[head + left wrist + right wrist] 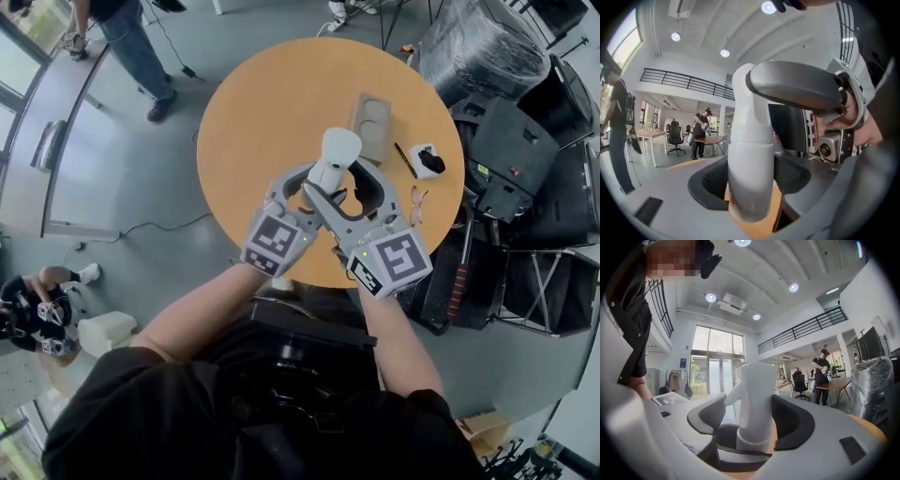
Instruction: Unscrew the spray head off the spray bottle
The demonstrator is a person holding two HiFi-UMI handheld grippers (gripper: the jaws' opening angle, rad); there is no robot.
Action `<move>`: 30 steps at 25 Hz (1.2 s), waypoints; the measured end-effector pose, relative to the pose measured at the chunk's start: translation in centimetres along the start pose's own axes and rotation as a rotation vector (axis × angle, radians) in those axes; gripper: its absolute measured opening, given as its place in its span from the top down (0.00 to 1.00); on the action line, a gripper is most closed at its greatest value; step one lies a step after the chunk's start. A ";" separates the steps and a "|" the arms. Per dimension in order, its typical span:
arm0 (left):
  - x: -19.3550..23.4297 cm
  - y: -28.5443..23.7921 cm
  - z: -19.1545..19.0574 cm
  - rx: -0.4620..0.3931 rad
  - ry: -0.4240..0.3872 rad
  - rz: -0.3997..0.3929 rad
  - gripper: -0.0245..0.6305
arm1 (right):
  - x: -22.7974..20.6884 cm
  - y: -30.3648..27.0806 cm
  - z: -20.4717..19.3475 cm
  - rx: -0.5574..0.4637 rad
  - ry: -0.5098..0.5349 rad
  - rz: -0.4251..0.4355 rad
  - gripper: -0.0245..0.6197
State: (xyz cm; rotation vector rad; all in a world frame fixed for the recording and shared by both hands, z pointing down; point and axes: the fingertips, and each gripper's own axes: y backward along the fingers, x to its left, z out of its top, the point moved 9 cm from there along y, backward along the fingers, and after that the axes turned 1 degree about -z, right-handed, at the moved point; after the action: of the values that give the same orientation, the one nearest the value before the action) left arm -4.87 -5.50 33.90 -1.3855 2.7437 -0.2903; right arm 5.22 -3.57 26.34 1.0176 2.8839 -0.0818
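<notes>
I hold a white spray bottle (333,161) upright over the round wooden table (253,122). My left gripper (317,192) is shut on the bottle's body (751,183), its dark pads pressing both sides. My right gripper (349,183) comes in from the right at the level of the spray head (757,390). In the right gripper view its jaws stand open around the head, close beside it, and daylight shows between the left pad and the head below the nozzle. One right jaw crosses in front of the head in the left gripper view. The bottle's base is hidden.
On the table beyond the bottle lie a brown cardboard tray (370,127), a dark pen (405,159), a small white-and-black object (428,161) and a pair of glasses (417,202). Black cases and wrapped equipment (487,47) crowd the right side. A person (131,47) stands at the far left.
</notes>
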 end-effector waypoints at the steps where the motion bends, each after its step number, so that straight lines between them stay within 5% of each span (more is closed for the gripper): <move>1: 0.1 0.2 0.0 -0.006 0.002 -0.011 0.50 | 0.1 0.0 0.0 -0.005 0.001 0.015 0.47; 8: 0.8 1.9 0.1 -0.080 -0.017 -0.135 0.50 | -0.2 1.4 0.8 -0.039 0.021 0.201 0.51; 10: 1.2 2.2 0.2 -0.098 -0.006 -0.134 0.50 | -0.7 1.9 1.2 -0.056 0.026 0.202 0.60; 25: 1.4 2.6 0.2 -0.113 -0.006 -0.142 0.50 | -0.6 1.6 1.0 -0.045 0.003 0.210 0.61; 30: 0.9 2.1 0.7 -0.094 -0.033 -0.080 0.50 | 0.5 -0.2 0.3 -0.028 -0.005 0.107 0.54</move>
State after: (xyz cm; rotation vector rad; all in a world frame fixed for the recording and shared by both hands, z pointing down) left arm -6.93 -5.11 32.85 -1.5113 2.7125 -0.1422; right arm 4.72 -3.44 25.97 1.1619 2.8119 -0.0367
